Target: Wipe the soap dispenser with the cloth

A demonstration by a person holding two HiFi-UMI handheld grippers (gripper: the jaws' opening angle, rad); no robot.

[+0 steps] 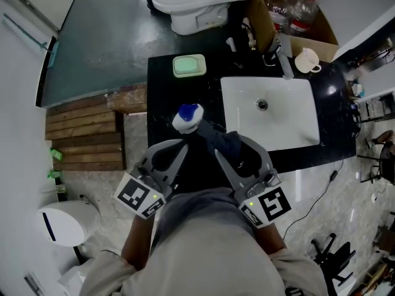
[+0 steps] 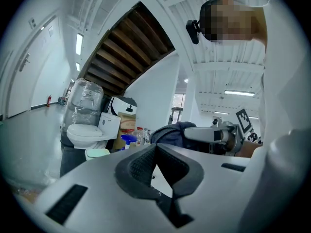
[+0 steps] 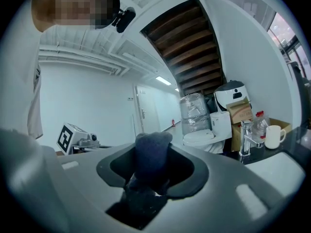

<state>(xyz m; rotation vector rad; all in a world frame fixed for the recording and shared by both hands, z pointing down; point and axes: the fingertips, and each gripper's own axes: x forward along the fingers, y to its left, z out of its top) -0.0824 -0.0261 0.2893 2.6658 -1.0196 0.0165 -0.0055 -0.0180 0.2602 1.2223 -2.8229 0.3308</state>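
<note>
The soap dispenser (image 1: 187, 118), white with a blue pump top, stands on the black counter (image 1: 163, 85) left of the sink. My left gripper (image 1: 184, 143) is just short of it, shut with nothing between its jaws, which meet in the left gripper view (image 2: 155, 148). The blue pump (image 2: 128, 139) shows small beyond them. My right gripper (image 1: 223, 148) is shut on a dark grey-blue cloth (image 1: 226, 142), which bunches up between its pads (image 3: 152, 155). The cloth hangs right of the dispenser; whether it touches it I cannot tell. The left gripper view also shows the cloth (image 2: 169, 131).
A white sink (image 1: 271, 113) with a faucet (image 1: 282, 59) fills the counter's right part. A white mug (image 1: 307, 60) and a green soap dish (image 1: 189, 65) sit at the back. Behind are a toilet (image 1: 191, 2) and a cardboard box (image 1: 290, 14) of bottles. Wooden steps (image 1: 83, 131) lie at the left.
</note>
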